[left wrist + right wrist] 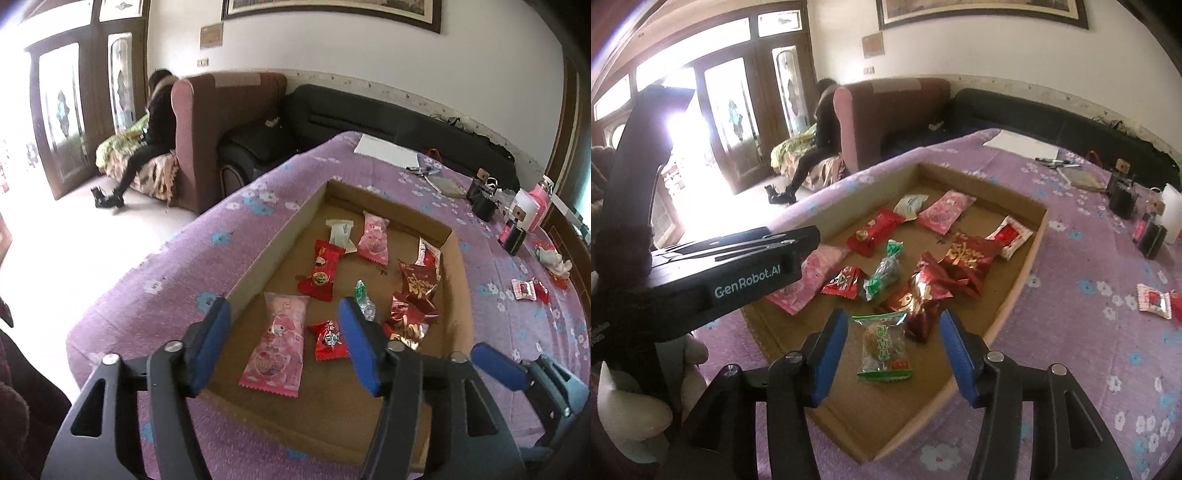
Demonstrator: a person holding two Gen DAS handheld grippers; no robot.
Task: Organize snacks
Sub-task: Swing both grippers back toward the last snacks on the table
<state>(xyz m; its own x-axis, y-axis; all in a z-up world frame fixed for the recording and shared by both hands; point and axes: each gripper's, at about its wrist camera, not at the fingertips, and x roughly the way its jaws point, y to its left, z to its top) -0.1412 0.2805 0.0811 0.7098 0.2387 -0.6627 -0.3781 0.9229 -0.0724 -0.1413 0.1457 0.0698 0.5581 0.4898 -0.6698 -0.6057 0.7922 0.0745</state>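
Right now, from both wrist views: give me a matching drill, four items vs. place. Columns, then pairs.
Items:
1. green-edged clear snack packet
2. big pink character packet
3. white paper sheet
4. red-and-white packet

Places:
A. on the purple cloth, outside the cardboard tray
B. in the tray, between the right gripper blue pads, not pinched
C. far end of the bed, near the sofa
D. in the tray, between the left gripper blue pads, not pinched

Pairs: 1-B, 2-D, 3-C, 4-A
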